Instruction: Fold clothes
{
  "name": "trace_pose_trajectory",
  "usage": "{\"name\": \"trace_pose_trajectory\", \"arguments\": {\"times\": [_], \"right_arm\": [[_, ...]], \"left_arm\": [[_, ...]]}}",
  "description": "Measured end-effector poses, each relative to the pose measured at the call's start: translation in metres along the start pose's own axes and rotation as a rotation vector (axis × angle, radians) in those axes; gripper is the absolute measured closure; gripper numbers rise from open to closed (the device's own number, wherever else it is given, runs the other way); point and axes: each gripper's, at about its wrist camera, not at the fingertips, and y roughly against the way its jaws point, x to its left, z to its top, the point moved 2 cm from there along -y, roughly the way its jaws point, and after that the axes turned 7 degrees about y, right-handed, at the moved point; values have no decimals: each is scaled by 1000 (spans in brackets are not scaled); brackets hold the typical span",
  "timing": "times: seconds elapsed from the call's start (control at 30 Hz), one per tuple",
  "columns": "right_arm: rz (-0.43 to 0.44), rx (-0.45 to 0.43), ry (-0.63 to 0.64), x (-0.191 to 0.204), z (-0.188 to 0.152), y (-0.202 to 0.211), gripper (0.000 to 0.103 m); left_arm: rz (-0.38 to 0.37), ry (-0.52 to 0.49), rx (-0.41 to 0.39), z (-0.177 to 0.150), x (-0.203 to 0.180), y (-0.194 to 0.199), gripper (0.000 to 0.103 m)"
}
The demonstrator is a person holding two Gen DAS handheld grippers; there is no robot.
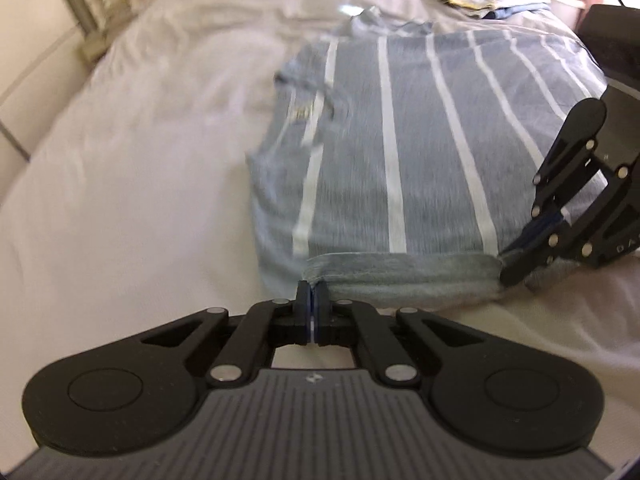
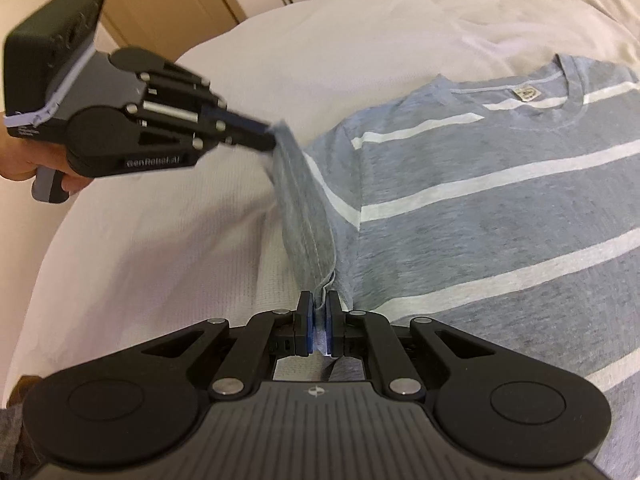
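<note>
White bedding carries the striped T-shirt, spread flat with its neck away from me. My left claw and right claw are both clenched on the shirt's near side edge (lifted into a ridge between them). Step in hand: the first lengthwise fold; next, I judge, both claws must carry this edge across together.

The T-shirt I'm working on is light blue with white stripes, spread face up on the white bed. Its near side edge is lifted into a taut ridge, the rest lying flat.
</note>
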Motion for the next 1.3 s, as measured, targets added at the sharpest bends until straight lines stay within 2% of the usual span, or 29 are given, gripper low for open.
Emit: {"name": "trace_pose_trajectory", "arguments": {"times": [0.1, 0.17, 0.27, 0.4, 0.47, 0.53, 0.63, 0.73, 0.87, 0.9, 0.93, 1.0, 1.07, 1.1, 1.13, 1.17, 1.2, 1.3], "right_arm": [[-6, -9, -39, -5, -1, 3, 95], [-13, -11, -67, -9, -1, 4, 91], [-16, -4, -111, -16, -2, 4, 88], [-24, -10, -146, -24, -3, 9, 77], [-36, -18, -156, -28, -5, 14, 76], [-46, -23, -158, -30, -7, 20, 73], [-32, -15, -140, -25, -14, 26, 73], [3, 5, -101, -14, -19, 26, 73], [42, 31, -149, -14, -22, 14, 73], [45, 35, -165, -15, -22, 11, 73], [51, 36, -192, -17, -21, 7, 73], [64, 37, -248, -23, -20, 0, 71], [76, 38, -304, -29, -18, -8, 71], [100, 41, -336, -32, -18, -12, 75], [130, 43, -370, -34, -19, -14, 88], [163, 47, -405, -36, -20, -16, 93], [196, 51, -441, -38, -21, -18, 94], [220, 63, -491, -44, -27, -17, 94]], "left_arm": [[20, -44, -20, 11, -5, -11, 103], [33, -74, -33, 19, -9, -18, 102], [90, -17, 14, 21, -7, -37, 95], [154, 188, 34, 13, 12, -35, 85], [172, 319, 37, 5, 24, -28, 85], [154, 452, 49, -6, 32, -22, 85], [94, 584, 78, -19, 32, -25, 82], [52, 678, 113, -28, 33, -40, 80], [25, 777, 119, -33, 39, -58, 81], [30, 788, 111, -32, 41, -60, 81], [38, 795, 103, -32, 44, -62, 86], [62, 798, 84, -30, 47, -64, 100], [99, 780, 62, -25, 51, -64, 102], [113, 774, 50, -23, 52, -63, 103], [123, 771, 39, -22, 54, -60, 103], [134, 768, 27, -20, 55, -57, 103], [140, 767, 21, -20, 55, -54, 103], [153, 767, 9, -20, 54, -42, 102]]}}
